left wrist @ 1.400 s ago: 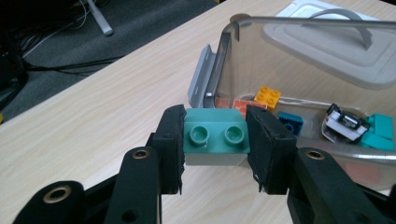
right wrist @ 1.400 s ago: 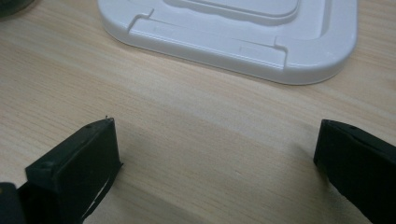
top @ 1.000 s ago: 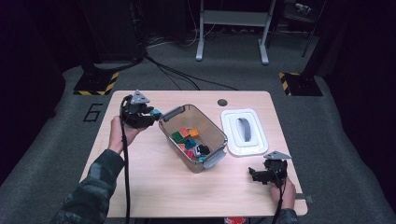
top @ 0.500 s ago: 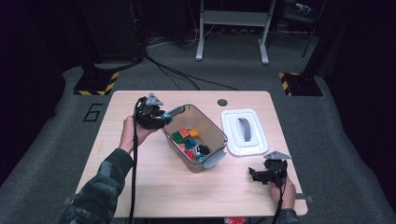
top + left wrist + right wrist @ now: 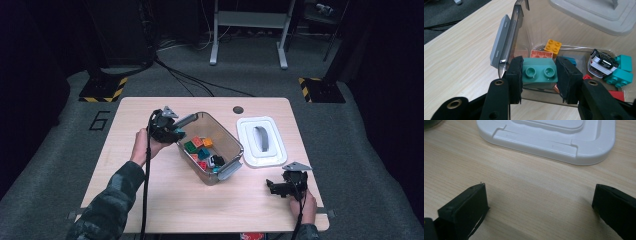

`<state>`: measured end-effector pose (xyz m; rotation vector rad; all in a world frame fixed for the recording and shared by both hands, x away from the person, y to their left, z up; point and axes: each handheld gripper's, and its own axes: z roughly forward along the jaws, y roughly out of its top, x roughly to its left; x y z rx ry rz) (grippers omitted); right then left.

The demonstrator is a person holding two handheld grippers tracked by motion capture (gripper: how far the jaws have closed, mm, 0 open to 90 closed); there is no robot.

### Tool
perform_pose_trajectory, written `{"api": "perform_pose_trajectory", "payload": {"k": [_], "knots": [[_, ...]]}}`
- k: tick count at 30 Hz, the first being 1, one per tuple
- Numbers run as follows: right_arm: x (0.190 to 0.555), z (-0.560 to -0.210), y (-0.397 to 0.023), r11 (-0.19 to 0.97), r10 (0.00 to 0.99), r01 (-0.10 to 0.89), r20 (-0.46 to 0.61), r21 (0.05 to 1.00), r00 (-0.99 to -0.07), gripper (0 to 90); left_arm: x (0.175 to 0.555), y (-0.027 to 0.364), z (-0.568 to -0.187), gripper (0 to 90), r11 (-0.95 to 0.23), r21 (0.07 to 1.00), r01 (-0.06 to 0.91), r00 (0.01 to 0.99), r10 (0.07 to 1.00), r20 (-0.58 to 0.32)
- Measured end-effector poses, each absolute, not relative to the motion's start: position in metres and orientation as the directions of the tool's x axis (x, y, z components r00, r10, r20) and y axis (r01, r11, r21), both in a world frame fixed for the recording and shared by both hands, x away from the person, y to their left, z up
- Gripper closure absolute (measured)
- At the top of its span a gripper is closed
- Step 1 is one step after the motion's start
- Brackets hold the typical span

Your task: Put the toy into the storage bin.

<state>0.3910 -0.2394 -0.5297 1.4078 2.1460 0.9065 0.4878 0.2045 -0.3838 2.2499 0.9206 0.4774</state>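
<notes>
My left gripper point(image 5: 539, 75) is shut on a teal two-stud brick point(image 5: 539, 72) and holds it over the near rim of the clear plastic bin point(image 5: 510, 47). In the high view that gripper point(image 5: 172, 134) sits at the bin's point(image 5: 231, 138) left end. Inside lie several bricks: an orange one point(image 5: 552, 46), a salmon one point(image 5: 541, 54), teal ones point(image 5: 621, 72), red ones and a small white and black piece point(image 5: 602, 63). My right gripper point(image 5: 539, 205) stands open over bare wood, near the table's front right point(image 5: 277, 187), with nothing between its fingers.
The bin's white lid point(image 5: 261, 141) lies flat to the right of the bin, just beyond my right gripper point(image 5: 549, 137). A round hole point(image 5: 238, 109) marks the table's far edge. Bare tabletop point(image 5: 165, 200) stretches along the front.
My left gripper has carried the teal brick rightward from the table's left side to the bin's left rim. The right gripper has stayed put.
</notes>
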Motion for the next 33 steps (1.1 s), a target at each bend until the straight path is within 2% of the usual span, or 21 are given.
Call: {"api": "perform_pose_trajectory", "payload": {"k": [3, 12, 16, 23, 33], "knots": [[0.391, -0.53, -0.239, 0.276, 0.916, 0.644, 0.008, 0.713, -0.402, 0.0, 0.488, 0.205, -0.385, 58.1, -0.532, 0.69, 0.491, 0.68, 0.729, 0.078], [0.391, -0.53, -0.239, 0.276, 0.916, 0.645, 0.009, 0.713, -0.401, 0.0, 0.475, 0.226, -0.378, 26.8, -0.47, 0.724, 0.504, 0.646, 0.762, 0.045], [0.391, -0.53, -0.239, 0.277, 0.916, 0.645, 0.008, 0.712, -0.402, 0.0, 0.464, 0.241, -0.382, 17.4, -0.445, 0.736, 0.51, 0.627, 0.778, 0.037], [0.391, -0.53, -0.239, 0.277, 0.916, 0.645, 0.008, 0.713, -0.401, 0.0, 0.449, 0.271, -0.401, 13.9, -0.409, 0.733, 0.544, 0.584, 0.812, 0.02], [0.391, -0.53, -0.239, 0.276, 0.916, 0.645, 0.008, 0.713, -0.401, 0.0, 0.441, 0.302, -0.463, 1.6, -0.312, 0.695, 0.647, 0.481, 0.875, -0.055]]}}
